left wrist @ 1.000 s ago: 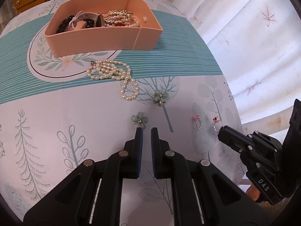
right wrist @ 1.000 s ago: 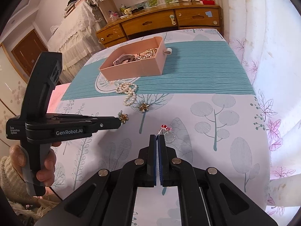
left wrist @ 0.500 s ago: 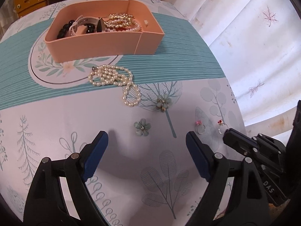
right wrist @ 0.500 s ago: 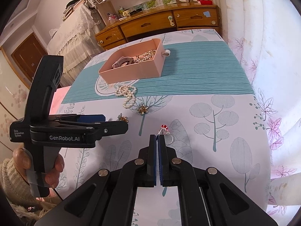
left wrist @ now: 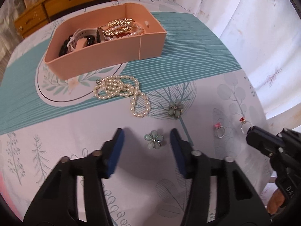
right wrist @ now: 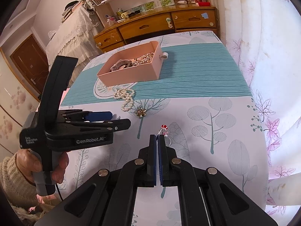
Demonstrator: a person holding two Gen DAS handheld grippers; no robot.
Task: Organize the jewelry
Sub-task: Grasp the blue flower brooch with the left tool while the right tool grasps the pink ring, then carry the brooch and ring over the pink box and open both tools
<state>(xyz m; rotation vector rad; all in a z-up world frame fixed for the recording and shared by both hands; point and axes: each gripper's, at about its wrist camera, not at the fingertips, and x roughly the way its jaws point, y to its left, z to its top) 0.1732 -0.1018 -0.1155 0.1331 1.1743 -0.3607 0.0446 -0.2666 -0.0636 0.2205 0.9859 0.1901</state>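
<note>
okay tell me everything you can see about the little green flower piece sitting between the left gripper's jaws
The green flower piece is a small pale-green blossom with five rounded, glassy-looking petals around a sparkly centre. It lies flat on the white leaf-print tablecloth, petals up. The left gripper has its jaws spread to either side without touching it. A similar flower lies farther off, near the pearl necklace. Its back is hidden.

On the table point(left wrist: 188, 47), the box point(left wrist: 105, 56) stands at the far side with a watch point(left wrist: 79, 37) and chains point(left wrist: 120, 25) inside it. Just before the box lies the pearl necklace point(left wrist: 120, 91). Nearer and to its right sits one flower earring point(left wrist: 175, 108); a second flower earring point(left wrist: 153, 139) lies nearer still (between the left gripper point(left wrist: 146, 141) fingers). Two rings point(left wrist: 220, 130) lie at the right, just before the right gripper point(right wrist: 156, 136).
</note>
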